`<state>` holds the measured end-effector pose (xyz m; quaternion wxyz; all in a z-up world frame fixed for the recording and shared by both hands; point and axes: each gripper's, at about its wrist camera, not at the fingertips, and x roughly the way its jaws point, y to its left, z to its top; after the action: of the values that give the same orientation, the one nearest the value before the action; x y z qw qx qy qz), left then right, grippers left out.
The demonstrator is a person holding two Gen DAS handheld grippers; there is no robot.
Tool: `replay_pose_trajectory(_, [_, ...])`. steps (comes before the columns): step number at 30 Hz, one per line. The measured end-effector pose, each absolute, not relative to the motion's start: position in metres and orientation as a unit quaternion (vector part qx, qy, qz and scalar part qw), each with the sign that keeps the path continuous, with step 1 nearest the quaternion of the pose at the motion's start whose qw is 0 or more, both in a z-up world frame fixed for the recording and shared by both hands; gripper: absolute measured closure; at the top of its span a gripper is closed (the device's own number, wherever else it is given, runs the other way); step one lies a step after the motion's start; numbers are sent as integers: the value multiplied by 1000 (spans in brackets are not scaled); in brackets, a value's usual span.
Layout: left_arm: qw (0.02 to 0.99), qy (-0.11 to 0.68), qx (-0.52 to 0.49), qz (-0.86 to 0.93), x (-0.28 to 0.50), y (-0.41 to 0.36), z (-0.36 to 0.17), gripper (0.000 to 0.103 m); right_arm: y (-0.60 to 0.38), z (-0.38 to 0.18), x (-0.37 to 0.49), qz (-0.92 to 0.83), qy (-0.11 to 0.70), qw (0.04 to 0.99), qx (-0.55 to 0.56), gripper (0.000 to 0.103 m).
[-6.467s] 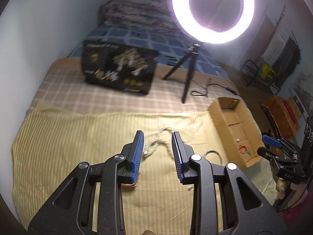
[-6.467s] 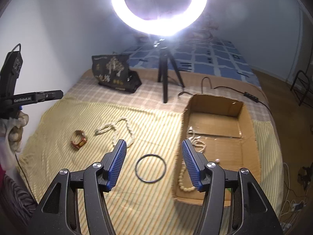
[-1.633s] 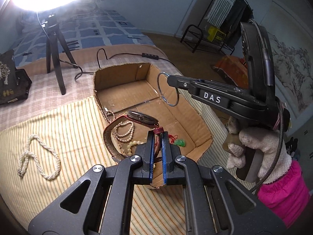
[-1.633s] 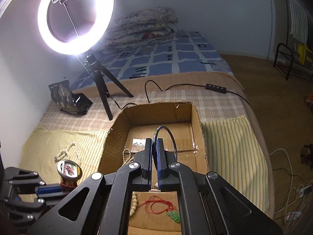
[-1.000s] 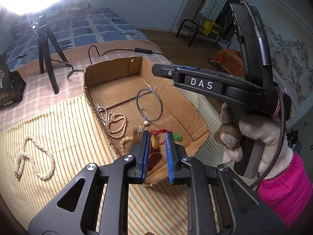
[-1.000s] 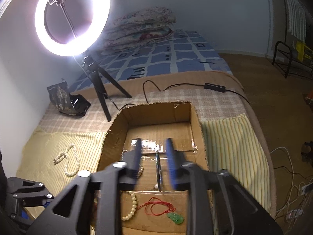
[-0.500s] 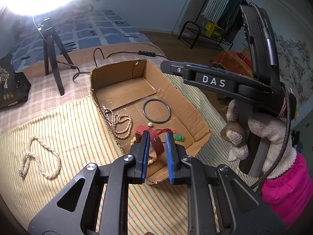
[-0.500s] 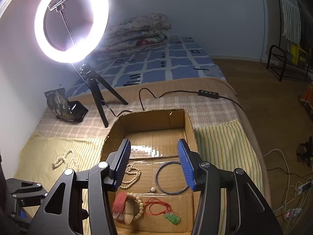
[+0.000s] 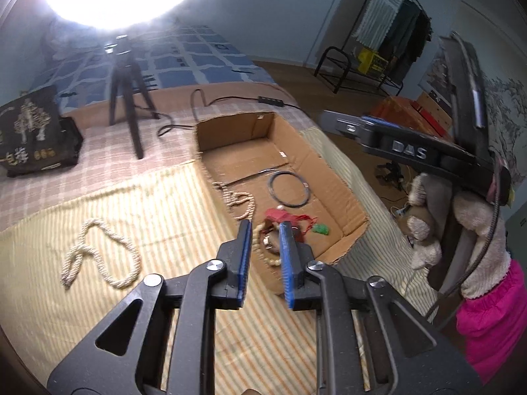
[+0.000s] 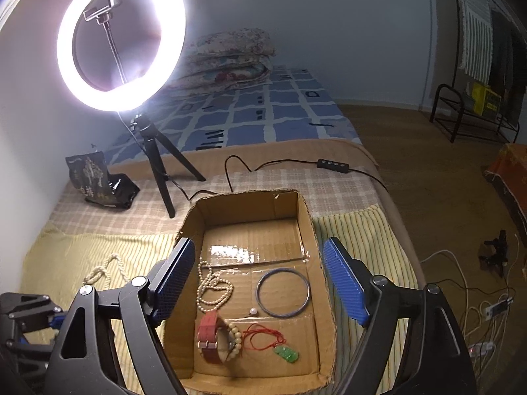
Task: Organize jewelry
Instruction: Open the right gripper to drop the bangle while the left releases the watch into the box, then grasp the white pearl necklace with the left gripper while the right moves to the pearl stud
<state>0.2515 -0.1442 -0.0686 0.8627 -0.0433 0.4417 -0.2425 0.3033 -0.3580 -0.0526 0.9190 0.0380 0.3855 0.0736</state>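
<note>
Both the left gripper (image 9: 265, 230) and the right gripper (image 10: 258, 279) are empty with jaws apart, so next go slowly to the rope necklace (image 9: 98, 256) lying alone on the cloth (image 9: 164, 204), pinch one strand, and carry it to the box (image 10: 309, 223).

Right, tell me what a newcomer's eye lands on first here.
The glaring ring light on its tripod at the back left of the bed. Next the cardboard box in the middle, holding a dark bangle, red watch and green pendant. A pearl rope lies alone on the yellow cloth, left of the box.
</note>
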Motion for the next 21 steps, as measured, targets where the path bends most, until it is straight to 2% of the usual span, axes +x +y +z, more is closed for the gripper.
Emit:
replay_pose_trajectory(2, [868, 435, -50, -234, 249, -132, -66, 49, -354, -50, 300, 73, 391, 917, 34, 23])
replay_pose_trajectory(12, [878, 436, -71, -184, 256, -61, -63, 49, -332, -43, 279, 76, 415, 906, 36, 23])
replay_pose_trajectory(21, [873, 461, -100, -125, 274, 6, -87, 49, -292, -44, 258, 96, 419, 902, 25, 22])
